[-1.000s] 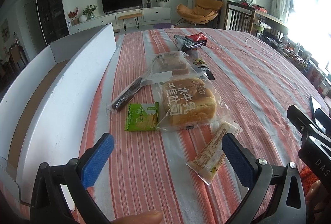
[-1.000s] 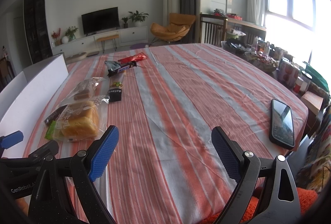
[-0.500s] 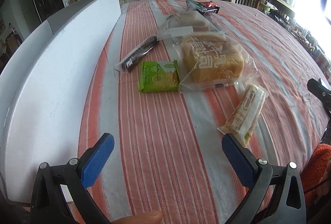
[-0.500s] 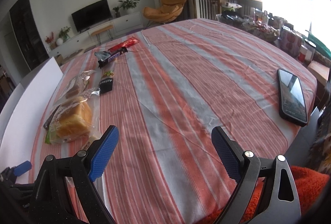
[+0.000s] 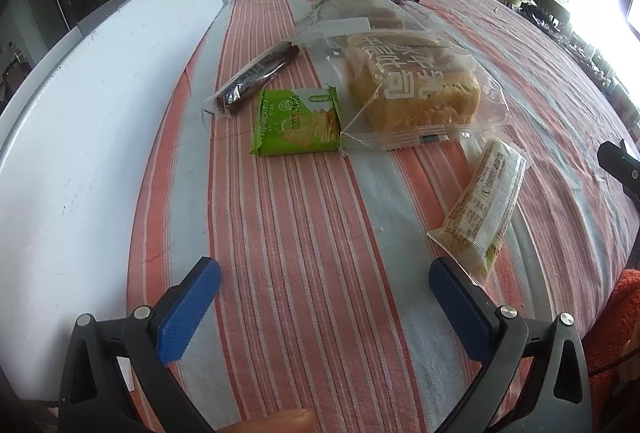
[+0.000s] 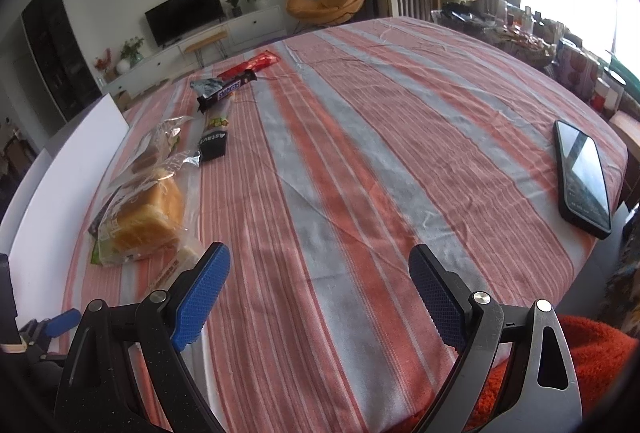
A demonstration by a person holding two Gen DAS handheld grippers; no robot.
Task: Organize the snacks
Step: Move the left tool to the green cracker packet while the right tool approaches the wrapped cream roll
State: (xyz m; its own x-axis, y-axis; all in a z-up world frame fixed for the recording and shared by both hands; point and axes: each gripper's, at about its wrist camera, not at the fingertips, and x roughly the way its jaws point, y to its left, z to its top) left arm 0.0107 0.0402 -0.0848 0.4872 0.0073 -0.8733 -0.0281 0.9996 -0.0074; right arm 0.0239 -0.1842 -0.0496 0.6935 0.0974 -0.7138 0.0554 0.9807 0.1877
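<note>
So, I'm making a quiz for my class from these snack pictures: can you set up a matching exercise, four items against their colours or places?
Things:
1. cracker packet
2. bread loaf bag
3. phone
4. Snickers bar

Descriptions:
A. dark screen, lying near the table's right edge
B. green wrapper, beside the loaf
C. clear bag with white lettering
D. dark wrapper, far across the table, by a red packet

Pairs: 1-B, 2-C, 3-A, 4-D
</note>
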